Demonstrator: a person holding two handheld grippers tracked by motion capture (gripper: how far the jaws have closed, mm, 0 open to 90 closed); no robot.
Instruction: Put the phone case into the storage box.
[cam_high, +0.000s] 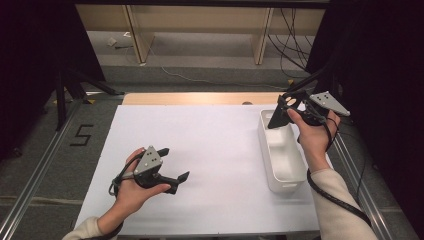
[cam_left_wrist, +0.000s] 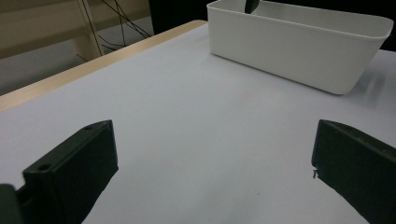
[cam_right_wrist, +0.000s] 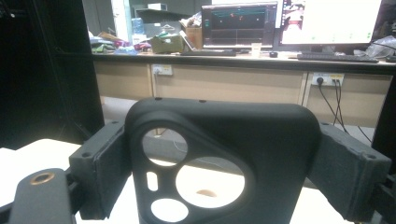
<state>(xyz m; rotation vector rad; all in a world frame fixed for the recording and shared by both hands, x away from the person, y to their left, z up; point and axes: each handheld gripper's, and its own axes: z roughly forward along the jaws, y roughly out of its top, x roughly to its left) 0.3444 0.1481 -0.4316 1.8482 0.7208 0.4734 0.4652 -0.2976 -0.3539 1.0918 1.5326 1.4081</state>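
Right gripper view: the right tongs (cam_right_wrist: 224, 158) clamp a matte black phone case (cam_right_wrist: 224, 140) with rounded cutouts. The left tongs (cam_high: 175, 165) gape wide over the smooth white surface (cam_high: 210, 150), well apart from the glossy rectangular bin (cam_high: 280, 150).

The left gripper (cam_high: 176, 165) rests low with jaws wide apart; the right gripper (cam_high: 281, 111) is raised, clamping something.

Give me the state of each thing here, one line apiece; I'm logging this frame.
Black phone case: upright, clamped between the right gripper's pads.
Right gripper: shut on the case, above the bin.
Left gripper: open, empty, over the table.
White bin: upright, looks empty.
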